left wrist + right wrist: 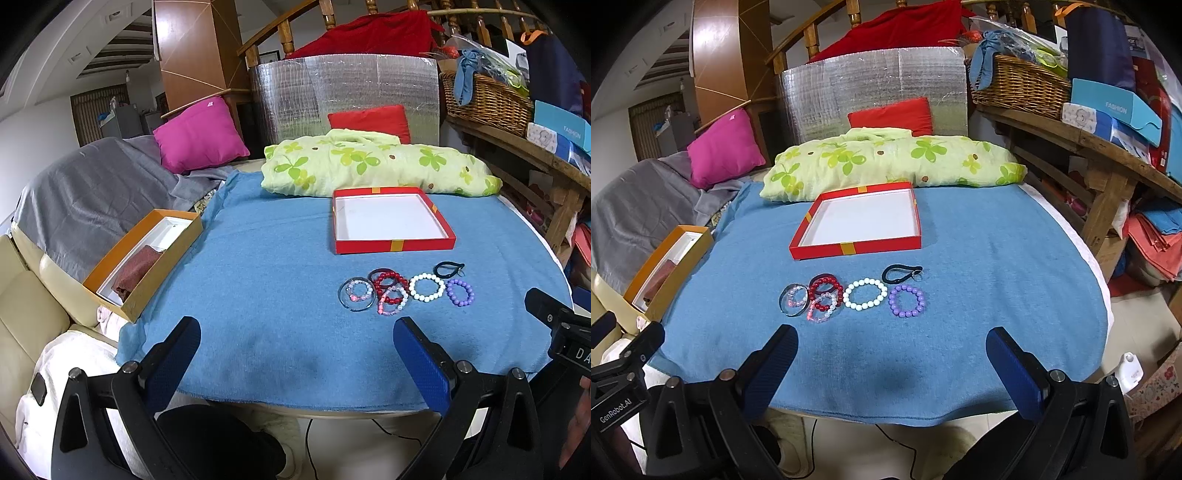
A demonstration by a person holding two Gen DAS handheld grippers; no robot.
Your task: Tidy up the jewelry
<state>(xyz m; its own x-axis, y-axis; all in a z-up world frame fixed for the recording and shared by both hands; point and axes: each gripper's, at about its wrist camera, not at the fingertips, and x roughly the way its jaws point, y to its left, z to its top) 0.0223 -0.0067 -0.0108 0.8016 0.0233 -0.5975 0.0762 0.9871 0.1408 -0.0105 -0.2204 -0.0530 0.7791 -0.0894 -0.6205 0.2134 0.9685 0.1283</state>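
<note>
Left wrist view: left gripper (pixel 297 341) spread wide, empty, above blue cloth (pixel 258 258); bracelets (pixel 406 290) clustered just before red tray (pixel 393 245). Right wrist view: right gripper (pixel 892 349) likewise wide, empty; bracelets (pixel 853 295) between it and tray (pixel 857 249).

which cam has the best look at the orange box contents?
Left wrist. The orange box sits fully in frame there, its white lining and a dark red cloth inside visible. In the right wrist view it lies at the left edge, foreshortened, its contents mostly hidden.
</note>
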